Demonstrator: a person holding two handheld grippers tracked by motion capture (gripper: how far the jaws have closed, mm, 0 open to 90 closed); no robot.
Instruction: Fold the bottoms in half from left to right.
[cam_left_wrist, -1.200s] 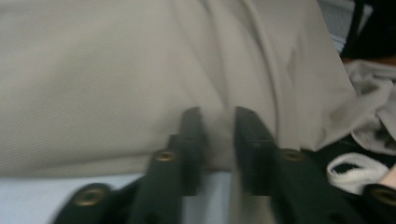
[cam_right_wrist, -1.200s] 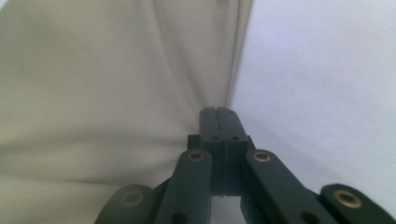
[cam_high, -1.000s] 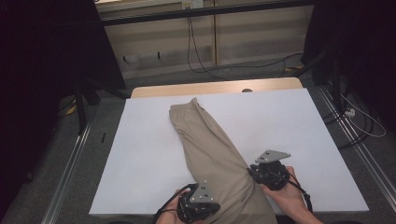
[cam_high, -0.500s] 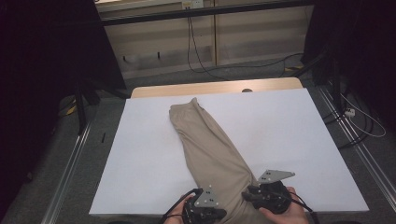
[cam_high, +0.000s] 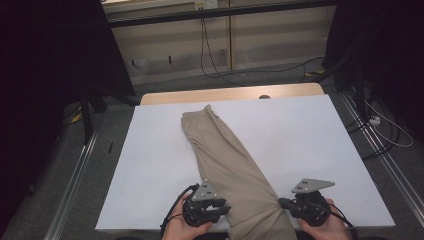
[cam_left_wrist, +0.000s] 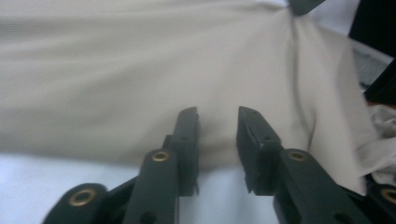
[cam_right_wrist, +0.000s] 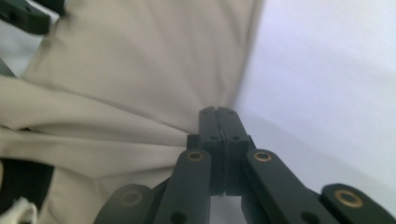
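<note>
Khaki trousers (cam_high: 225, 155) lie folded lengthwise on the white table (cam_high: 310, 135), running from the far middle to the near edge. My left gripper (cam_high: 225, 206) sits at their left side near the front. Its jaws have just been opening and now stand apart over the cloth (cam_left_wrist: 140, 70) in the left gripper view, with the pads not pressing. My right gripper (cam_high: 281, 202) is at the trousers' right side. Its jaws have just closed, and the right gripper (cam_right_wrist: 218, 111) is shut on the cloth's (cam_right_wrist: 140, 60) edge, with creases running into it.
A strip of wooden tabletop (cam_high: 230, 95) shows beyond the white cover. Metal rails (cam_high: 75, 175) flank the table on both sides. Cables (cam_high: 215, 55) trail over the floor at the back and at the right (cam_high: 385, 125).
The right gripper has come down toward the near edge and then drawn right, pulling the cloth's edge with it. The left gripper has shifted slightly left, and its jaws have parted.
</note>
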